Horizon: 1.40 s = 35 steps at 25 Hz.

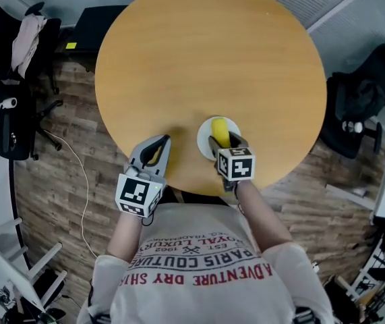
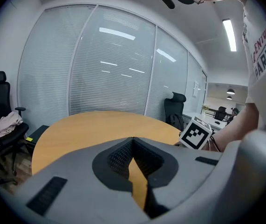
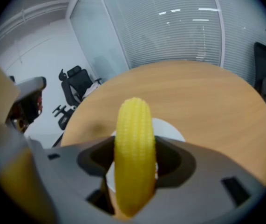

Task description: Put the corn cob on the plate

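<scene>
A yellow corn cob [image 1: 220, 132] [image 3: 133, 153] sits lengthwise between the jaws of my right gripper [image 1: 223, 140] [image 3: 133, 164], which is shut on it. The cob is over a small white plate [image 1: 204, 136] [image 3: 170, 127] near the front edge of the round wooden table [image 1: 205, 66]. Whether the cob touches the plate cannot be told. My left gripper [image 1: 154, 151] [image 2: 133, 164] is shut with nothing in it, to the left of the plate over the table's front edge.
Black office chairs [image 1: 10, 52] stand on the floor at the left, one with clothes on it; another chair [image 1: 364, 93] is at the right. Glass walls with blinds [image 2: 109, 69] lie beyond the table.
</scene>
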{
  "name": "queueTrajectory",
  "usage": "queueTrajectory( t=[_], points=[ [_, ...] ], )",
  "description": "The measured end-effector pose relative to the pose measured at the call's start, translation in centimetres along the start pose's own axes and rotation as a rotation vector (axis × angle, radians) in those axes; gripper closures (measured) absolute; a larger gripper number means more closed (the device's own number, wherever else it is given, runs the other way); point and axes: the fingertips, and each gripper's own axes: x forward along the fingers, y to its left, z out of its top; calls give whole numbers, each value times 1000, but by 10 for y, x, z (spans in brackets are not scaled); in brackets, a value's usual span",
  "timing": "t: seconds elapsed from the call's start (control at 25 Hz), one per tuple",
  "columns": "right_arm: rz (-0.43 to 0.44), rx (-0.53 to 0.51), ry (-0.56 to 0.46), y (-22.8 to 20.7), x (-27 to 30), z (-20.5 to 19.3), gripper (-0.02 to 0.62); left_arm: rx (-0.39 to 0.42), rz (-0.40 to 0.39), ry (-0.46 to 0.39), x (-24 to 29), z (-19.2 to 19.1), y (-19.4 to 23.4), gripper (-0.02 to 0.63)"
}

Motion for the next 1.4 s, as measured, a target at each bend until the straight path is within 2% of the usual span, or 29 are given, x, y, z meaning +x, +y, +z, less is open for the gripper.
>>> queueTrajectory(
  t=[0.28, 0.52, 0.72, 0.96, 1.16, 1.24, 1.32, 1.4],
  points=[
    [-12, -17, 51, 1, 17, -2, 331, -8, 22, -22, 6, 9, 13, 574],
    [-16, -9, 62, -1, 22, -6, 331, -1, 14, -7, 10, 7, 14, 574],
    [-10, 17, 37, 4, 19, -2, 330, -15, 9, -1, 19, 7, 16, 573],
    [-7, 34, -9, 8, 0, 10, 330, 10, -20, -7, 24, 13, 10, 574],
    [-14, 54, -120, 10, -32, 39, 337, 23, -33, -35, 26, 25, 6, 574],
    [-51, 43, -191, 9, -49, 55, 497, 39, -41, -52, 26, 33, 4, 574],
    [-88, 7, -262, 9, -67, 70, 547, 53, -48, -68, 25, 41, 2, 574],
    [-106, -48, -325, 12, -84, 86, 554, 59, -51, -85, 25, 48, 1, 573]
  ],
)
